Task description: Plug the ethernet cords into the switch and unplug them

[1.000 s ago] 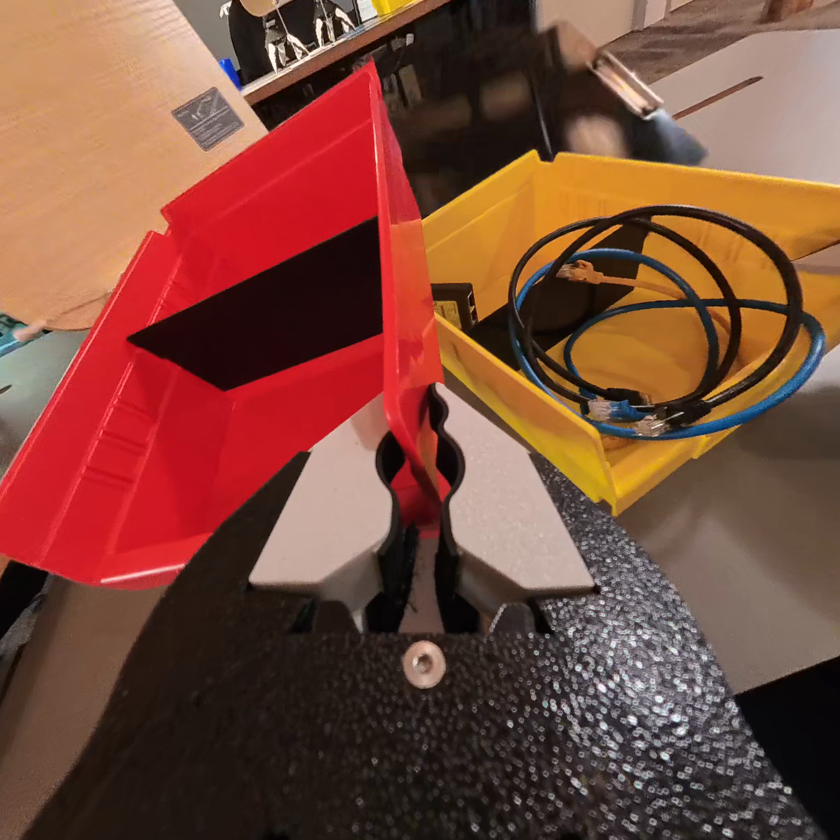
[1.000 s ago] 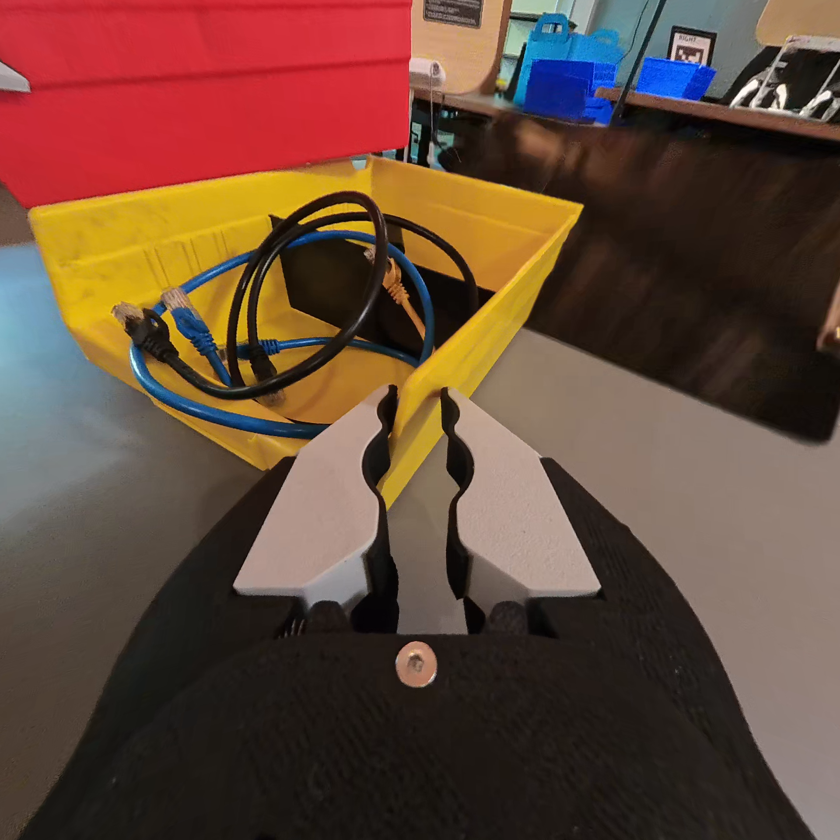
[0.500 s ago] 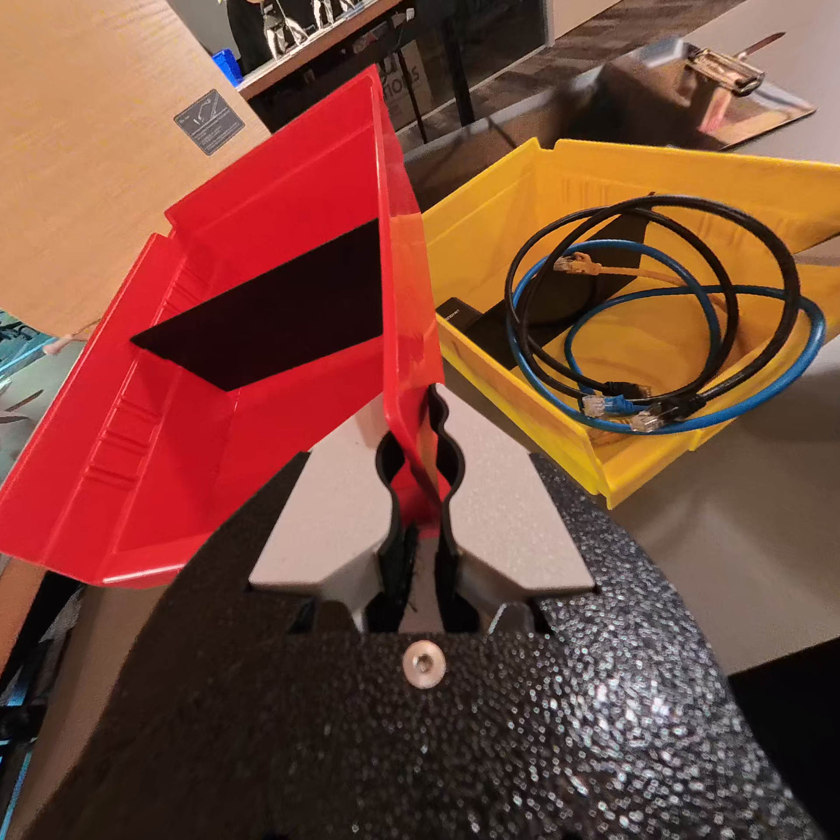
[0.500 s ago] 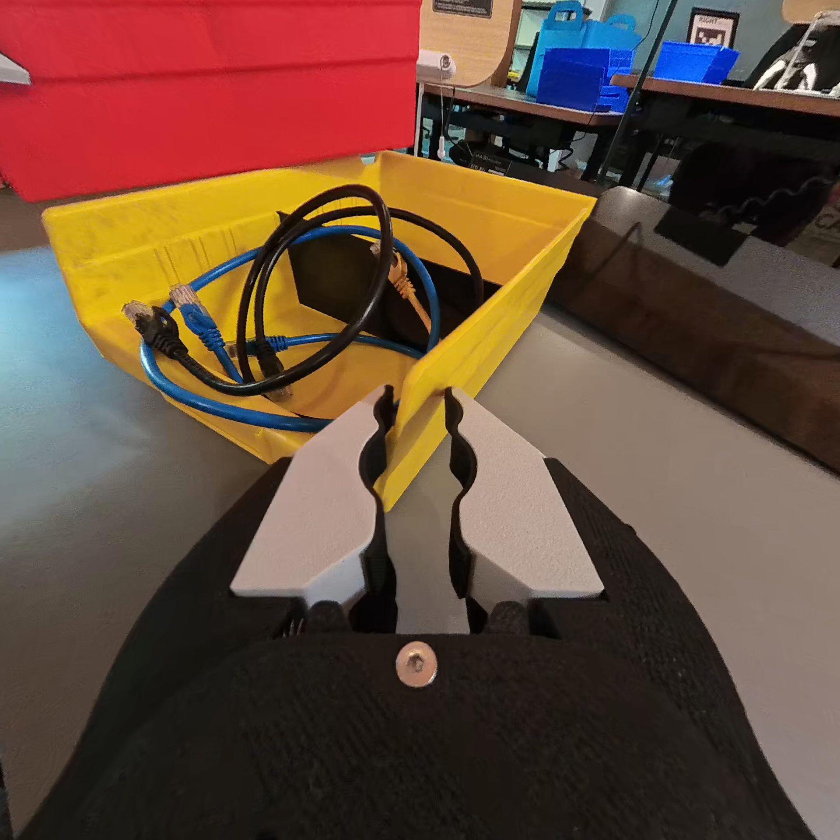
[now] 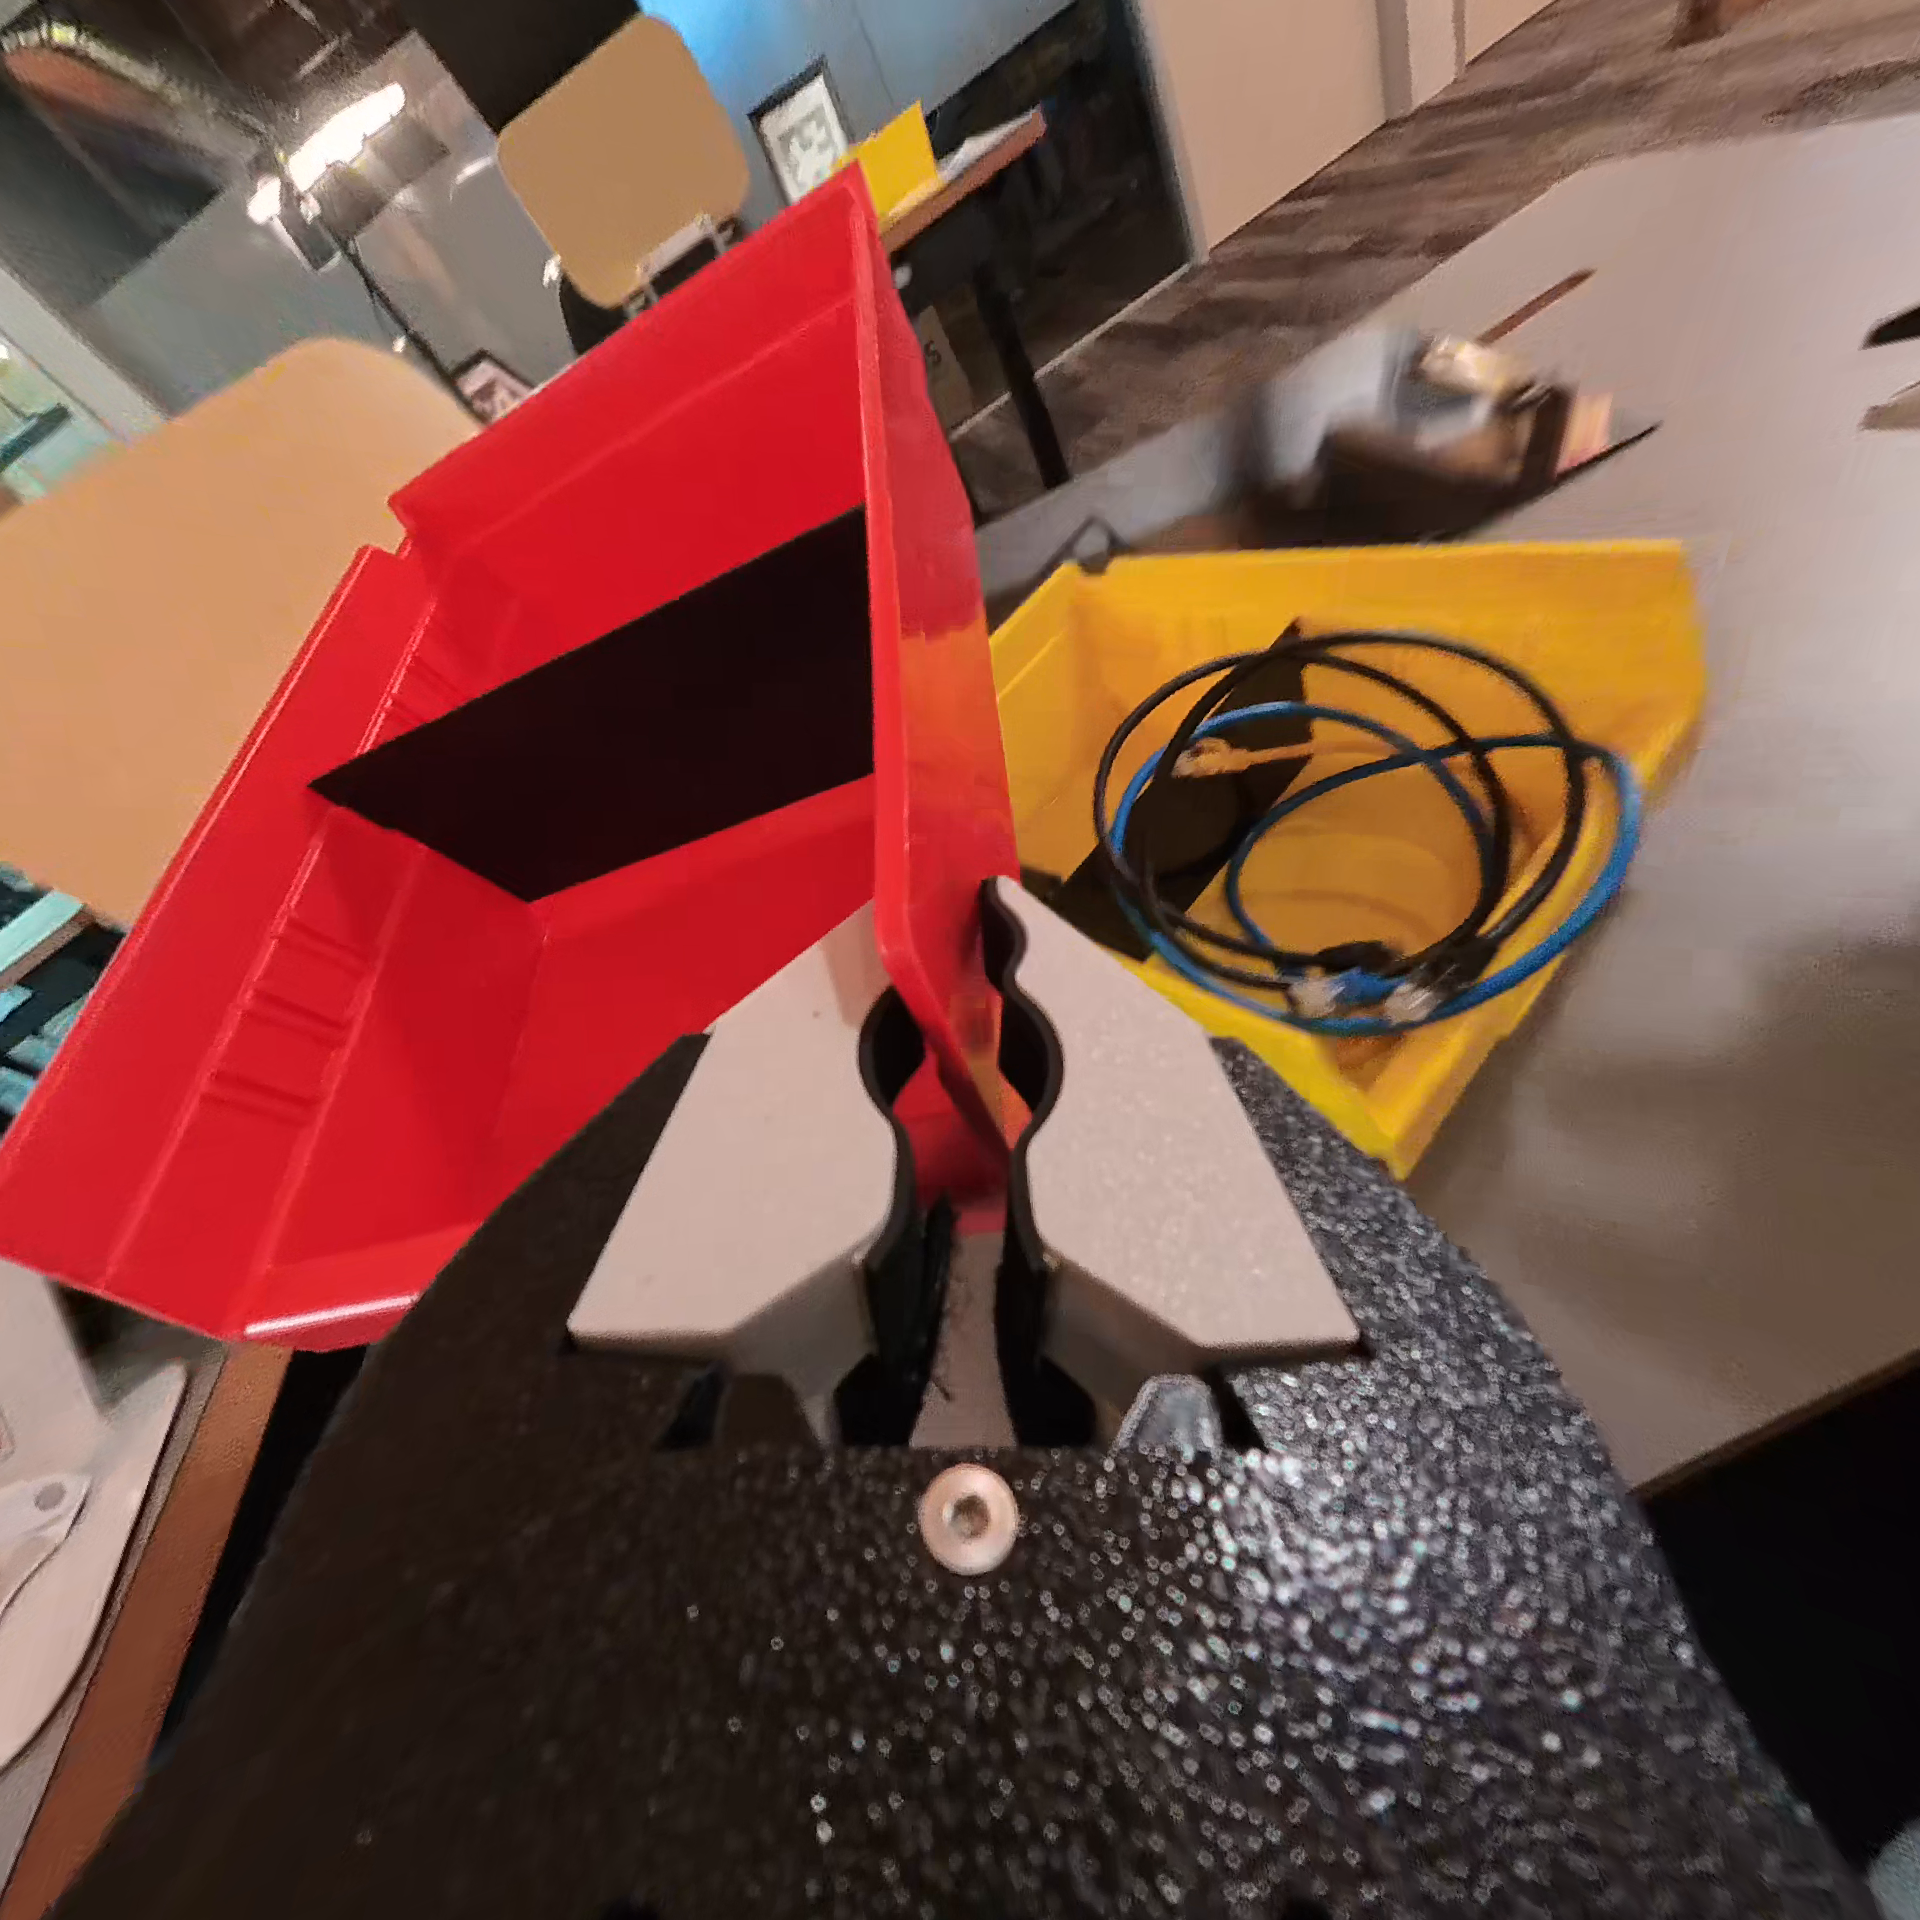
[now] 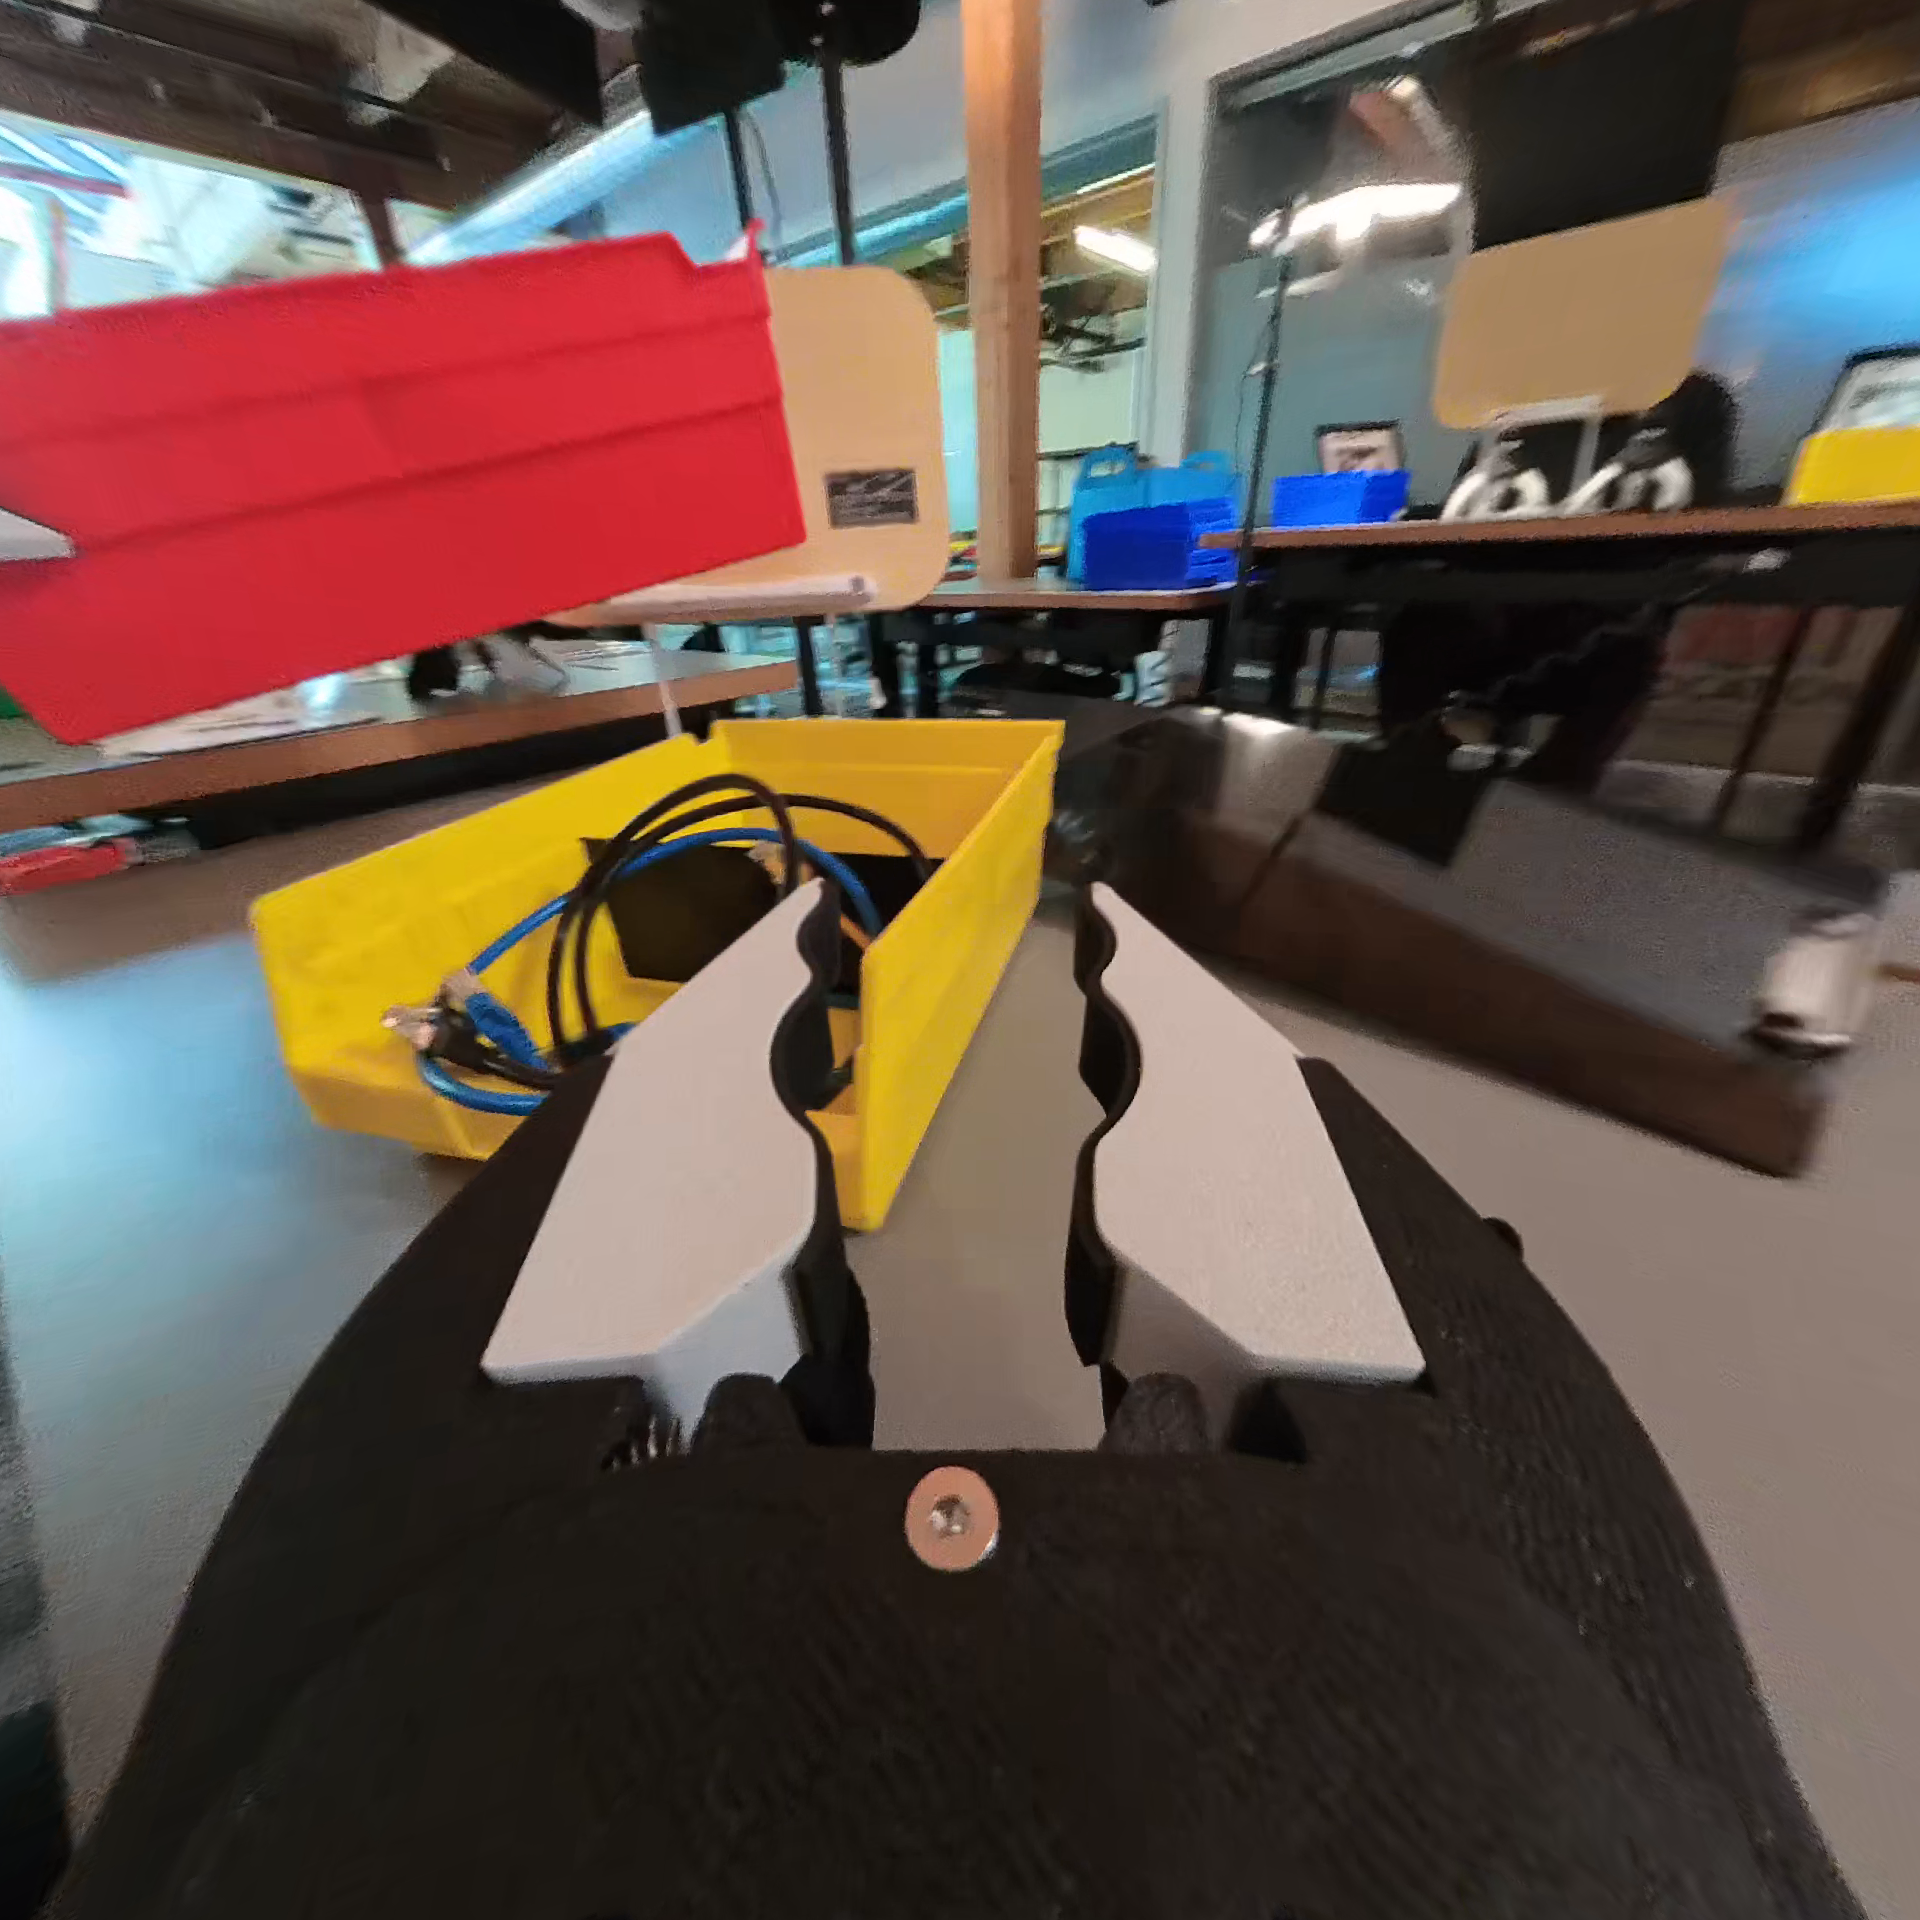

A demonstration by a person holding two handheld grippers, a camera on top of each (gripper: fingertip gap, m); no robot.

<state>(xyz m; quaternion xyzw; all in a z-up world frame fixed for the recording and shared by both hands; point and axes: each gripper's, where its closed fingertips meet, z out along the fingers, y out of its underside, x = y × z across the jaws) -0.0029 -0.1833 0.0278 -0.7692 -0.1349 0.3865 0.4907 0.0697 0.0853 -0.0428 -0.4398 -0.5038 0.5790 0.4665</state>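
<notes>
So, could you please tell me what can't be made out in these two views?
- Switch: in neither view can I pick it out; dark shapes under the cords in the yellow bin are blurred.
- Right view: the right gripper covers the bin's near corner.
- Left view: the red bin held by the left gripper hides the table behind.

A: What can't you make out?
B: The dark object [image 5: 1423, 436] on the far tabletop [image 5: 1766, 935] is smeared by blur.
A: And the cords?
B: The blue cable [image 6: 488, 1029] plugs are too small to separate; the red bin [image 6: 395, 488] runs off the left edge.
</notes>
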